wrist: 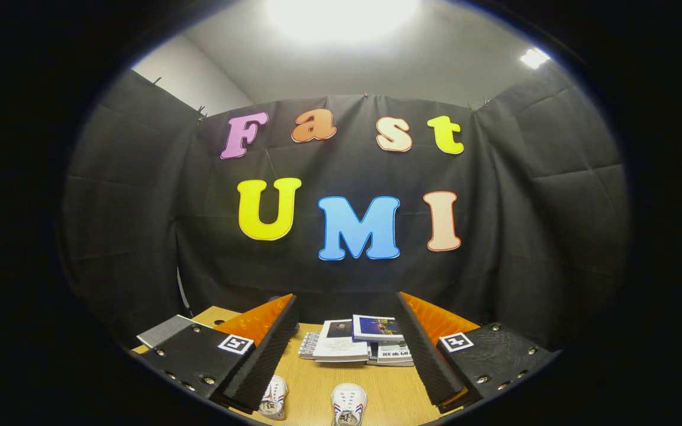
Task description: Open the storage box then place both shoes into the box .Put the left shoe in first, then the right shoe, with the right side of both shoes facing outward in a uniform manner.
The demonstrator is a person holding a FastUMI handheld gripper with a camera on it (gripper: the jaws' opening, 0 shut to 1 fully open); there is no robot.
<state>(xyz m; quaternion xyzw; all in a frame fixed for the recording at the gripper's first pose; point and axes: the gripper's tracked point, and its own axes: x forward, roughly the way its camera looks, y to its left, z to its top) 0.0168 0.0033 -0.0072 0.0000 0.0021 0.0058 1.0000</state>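
My jaws stand wide apart and hold nothing, raised above the desk and aimed toward the booth's back wall.

Left to right, I record the following. At the far left, just beyond my left finger, a flat grey item lies at the desk's edge; I cannot tell what it is. Below the tip of that left finger, a white shoe with red and blue side stripes rests on the wooden surface, partly covered by the finger. Just beside it, apart and not touching, a second white shoe of matching pattern sits in the gap between my fingers, toe pointing toward the wall. Which shoe is left and which is right I cannot tell from here.

Beyond both shoes, near the wall and between my fingers, a loose stack of books lies flat, the covers overlapping one another. My right finger crosses in front of the right end of that stack.
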